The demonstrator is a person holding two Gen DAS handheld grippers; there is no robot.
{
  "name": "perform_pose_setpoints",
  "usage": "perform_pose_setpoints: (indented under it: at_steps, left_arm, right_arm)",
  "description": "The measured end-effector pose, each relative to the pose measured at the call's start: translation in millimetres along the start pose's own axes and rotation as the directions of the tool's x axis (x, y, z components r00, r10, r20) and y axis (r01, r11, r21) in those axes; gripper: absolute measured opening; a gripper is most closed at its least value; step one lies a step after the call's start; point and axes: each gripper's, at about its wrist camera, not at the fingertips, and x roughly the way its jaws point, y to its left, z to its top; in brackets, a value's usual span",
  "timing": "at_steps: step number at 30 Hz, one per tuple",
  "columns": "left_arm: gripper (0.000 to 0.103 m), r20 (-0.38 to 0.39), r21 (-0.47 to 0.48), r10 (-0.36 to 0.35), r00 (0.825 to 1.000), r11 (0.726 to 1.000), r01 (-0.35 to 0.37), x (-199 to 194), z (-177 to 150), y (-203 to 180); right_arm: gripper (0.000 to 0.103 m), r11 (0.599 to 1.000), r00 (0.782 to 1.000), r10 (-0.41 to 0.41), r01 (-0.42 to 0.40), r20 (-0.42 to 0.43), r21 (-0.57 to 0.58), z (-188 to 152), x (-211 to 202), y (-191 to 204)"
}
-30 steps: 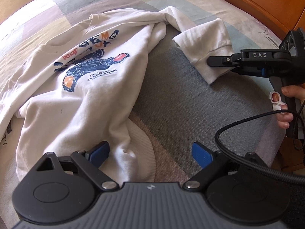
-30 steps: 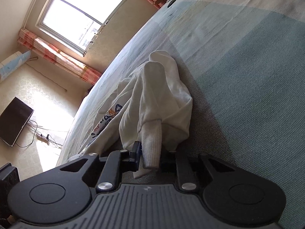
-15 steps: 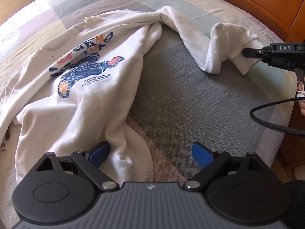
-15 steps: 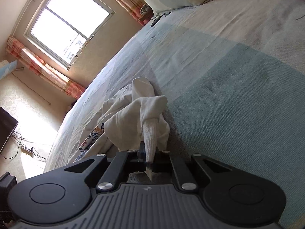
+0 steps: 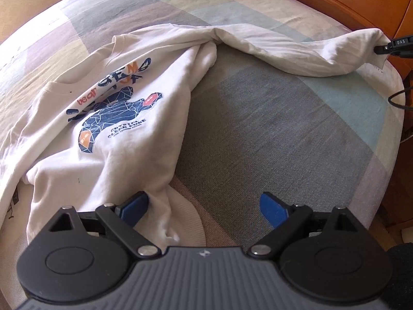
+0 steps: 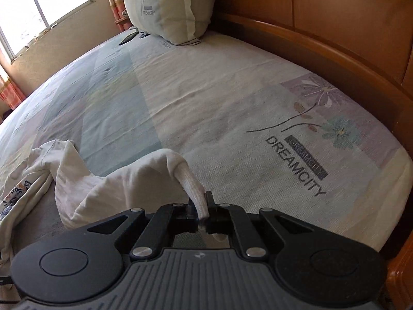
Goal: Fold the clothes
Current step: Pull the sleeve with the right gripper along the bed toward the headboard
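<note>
A white sweatshirt [image 5: 108, 129] with a blue and orange bear print lies face up on the bed. Its right sleeve [image 5: 296, 51] stretches out toward the bed's right edge. My right gripper [image 6: 201, 208] is shut on the sleeve's ribbed cuff [image 6: 193, 183]; in the left wrist view that gripper [image 5: 384, 49] shows at the far right edge. My left gripper [image 5: 204, 206] is open low over the bed, its blue pads [image 5: 134, 206] spread wide, the left one touching the sweatshirt's lower hem [image 5: 175, 219].
The patchwork bedsheet [image 5: 284, 134] covers the mattress. A wooden headboard [image 6: 335, 38] runs along the right side. A pillow [image 6: 167, 5] stands at the far end near a window [image 6: 38, 5]. A black cable [image 5: 397, 98] hangs off the bed's right edge.
My right gripper has pulled the sleeve out to the right, from a bunched fold to nearly full length toward the bed edge. The left gripper has stayed open at the hem.
</note>
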Motion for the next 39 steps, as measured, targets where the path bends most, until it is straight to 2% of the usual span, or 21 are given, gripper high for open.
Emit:
perform_pose_setpoints:
  at_steps: [7, 12, 13, 14, 18, 22, 24, 28, 32, 34, 35, 37, 39]
  left_arm:
    - [0.094, 0.066, 0.046, -0.009, 0.998, 0.999, 0.006, -14, 19, -13]
    - [0.094, 0.061, 0.053, -0.024, 0.998, 0.998, 0.021, -12, 25, -18]
    - [0.094, 0.056, 0.053, -0.022, 0.998, 0.998, 0.019, -10, 25, -19]
    - [0.094, 0.052, 0.054, -0.020, 0.998, 0.998, 0.017, -9, 25, -19]
    - [0.094, 0.046, 0.056, -0.019, 0.999, 0.998, 0.017, -8, 23, -22]
    - [0.094, 0.041, 0.042, -0.006, 0.999, 0.999, 0.005, -7, 23, -20]
    - [0.094, 0.039, 0.038, -0.005, 0.999, 0.999, 0.003, -5, 24, -21]
    - [0.094, 0.029, 0.052, -0.011, 1.000, 0.999, 0.010, -3, 24, -25]
    - [0.094, 0.015, 0.061, -0.008, 1.000, 0.998, 0.007, -1, 22, -28]
    - [0.094, 0.015, 0.062, -0.005, 1.000, 0.998, 0.005, -2, 22, -29]
    - [0.094, 0.018, 0.060, -0.004, 1.000, 0.998, 0.002, -3, 22, -29]
    - [0.094, 0.021, 0.050, -0.001, 1.000, 0.999, 0.000, -4, 21, -27]
    - [0.094, 0.020, 0.034, 0.005, 1.000, 0.999, -0.006, -4, 20, -24]
  right_arm:
    - [0.008, 0.997, 0.997, -0.071, 0.072, -0.025, 0.033, 47, 17, -36]
    - [0.008, 0.991, 0.992, -0.104, 0.108, -0.065, 0.076, 76, 35, -58]
    - [0.011, 0.988, 0.992, -0.109, 0.115, -0.067, 0.099, 78, 39, -63]
    - [0.022, 0.984, 0.991, -0.113, 0.121, -0.065, 0.131, 78, 43, -68]
    - [0.025, 0.956, 0.990, -0.130, 0.142, -0.062, 0.255, 78, 58, -86]
    - [0.032, 0.945, 0.994, -0.102, 0.105, -0.026, 0.309, 64, 55, -83]
    - [0.036, 0.931, 0.998, -0.064, 0.061, -0.002, 0.359, 51, 55, -81]
    - [0.036, 0.878, 1.000, -0.011, -0.005, 0.030, 0.479, 23, 64, -85]
    - [0.038, 0.806, 0.985, 0.017, -0.116, 0.174, 0.580, 8, 71, -95]
    - [0.033, 0.805, 0.976, -0.010, -0.123, 0.220, 0.580, 8, 77, -96]
    - [0.014, 0.810, 0.975, -0.036, -0.101, 0.221, 0.577, 8, 80, -95]
    - [0.010, 0.817, 0.974, -0.052, -0.087, 0.222, 0.571, 10, 78, -92]
    - [0.010, 0.845, 0.971, -0.077, -0.059, 0.229, 0.532, 13, 66, -87]
